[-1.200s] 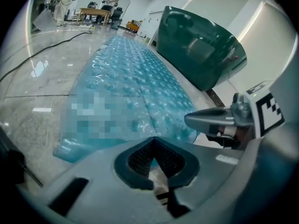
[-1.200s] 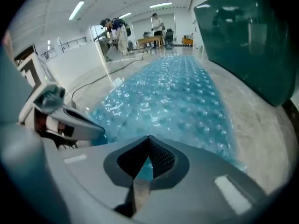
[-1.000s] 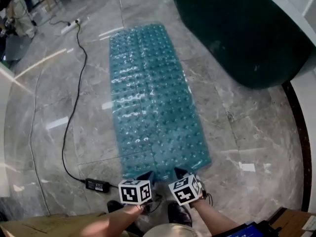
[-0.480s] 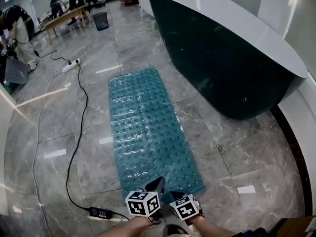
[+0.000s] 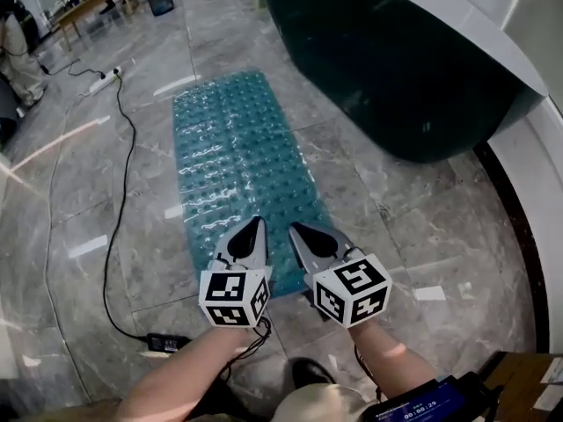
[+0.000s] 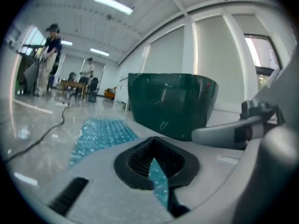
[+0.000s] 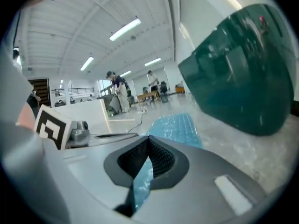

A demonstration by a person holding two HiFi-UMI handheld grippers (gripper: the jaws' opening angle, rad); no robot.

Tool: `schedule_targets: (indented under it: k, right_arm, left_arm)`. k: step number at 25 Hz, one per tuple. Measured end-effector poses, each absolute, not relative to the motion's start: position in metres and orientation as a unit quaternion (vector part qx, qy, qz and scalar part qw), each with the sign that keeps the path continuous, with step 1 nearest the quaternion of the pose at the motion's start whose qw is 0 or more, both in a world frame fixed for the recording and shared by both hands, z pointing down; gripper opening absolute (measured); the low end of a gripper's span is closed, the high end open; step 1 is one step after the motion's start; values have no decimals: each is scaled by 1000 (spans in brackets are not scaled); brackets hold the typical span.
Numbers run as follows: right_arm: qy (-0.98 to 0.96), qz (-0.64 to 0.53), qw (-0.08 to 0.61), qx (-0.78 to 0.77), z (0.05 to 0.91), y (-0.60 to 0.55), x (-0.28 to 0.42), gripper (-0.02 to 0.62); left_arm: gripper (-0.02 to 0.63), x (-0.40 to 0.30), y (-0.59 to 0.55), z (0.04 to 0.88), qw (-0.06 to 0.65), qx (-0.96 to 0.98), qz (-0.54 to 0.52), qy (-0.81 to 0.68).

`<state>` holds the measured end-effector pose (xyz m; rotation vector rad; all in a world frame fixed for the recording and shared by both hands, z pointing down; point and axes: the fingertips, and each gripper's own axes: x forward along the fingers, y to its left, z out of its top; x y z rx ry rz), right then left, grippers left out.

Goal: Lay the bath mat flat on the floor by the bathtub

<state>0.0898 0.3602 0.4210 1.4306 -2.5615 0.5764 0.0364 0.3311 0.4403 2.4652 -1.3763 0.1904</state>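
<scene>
The translucent blue, bumpy bath mat [image 5: 230, 152] stretches along the marble floor beside the dark green bathtub [image 5: 396, 69]. Both grippers hover side by side over its near end. My left gripper [image 5: 256, 221] is shut, and the left gripper view shows a strip of the mat's edge [image 6: 158, 181] pinched between its jaws. My right gripper [image 5: 295, 229] is shut too, with a blue strip of the mat [image 7: 142, 181] caught between its jaws. The mat's near edge is hidden under the grippers in the head view. Farther off, the mat [image 6: 100, 132] lies flat before the tub [image 6: 173, 101].
A black cable [image 5: 113, 209] runs down the floor left of the mat to a power brick [image 5: 163, 343], with a power strip [image 5: 104, 79] at the far end. People [image 6: 49, 55] and a table stand far back. A white curb [image 5: 537, 192] borders the right.
Both grippers have risen and moved forward over the mat's near end, taking its edge with them. The head view has shifted and now shows more of the bathtub.
</scene>
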Motion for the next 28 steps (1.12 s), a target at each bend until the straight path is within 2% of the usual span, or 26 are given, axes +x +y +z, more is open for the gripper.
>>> schedule_targets:
  k: [4,7,15,28]
  right_arm:
    - [-856,88,49,508,366,340,90,8]
    - [-851,55,50,519,355,336,87,8]
    - [-836,34,26,547,338,341,97,8]
    - [-835,32,34,548,342,343,98,8]
  left_arm:
    - [5,47,313,391,69,873,46,-481]
    - [3,58,316,375,43,875,36,-481]
    - [5,73,321,361,33,875,28,-482]
    - [5,73,326,359,39,873,28,-486]
